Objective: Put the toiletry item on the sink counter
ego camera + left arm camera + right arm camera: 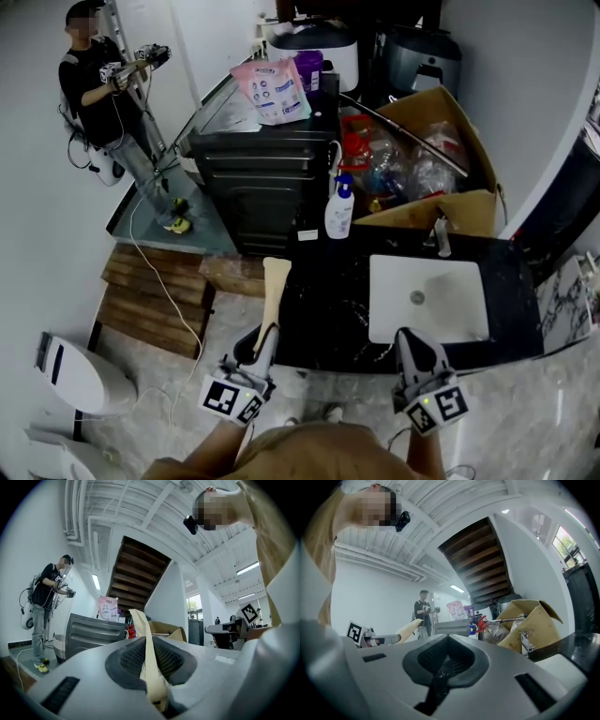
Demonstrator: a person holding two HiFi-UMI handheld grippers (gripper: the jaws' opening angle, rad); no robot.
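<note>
Half of the job is being left undone, judging by the layout. The long cream toiletry item (pixel 274 291) is being pinched at its lower end by the left claw (pixel 264 333), whose narrow jaws are pressing on it, and it is not yet being rested on the black tabletop (pixel 328 314). It is being pointed toward 12 o'clock beside the tabletop's left edge, with the white sink (pixel 382 281) at 3 o'clock. The right claw (pixel 411 337) is being held shut and empty at the tabletop's front edge, aimed at 12 o'clock.
</note>
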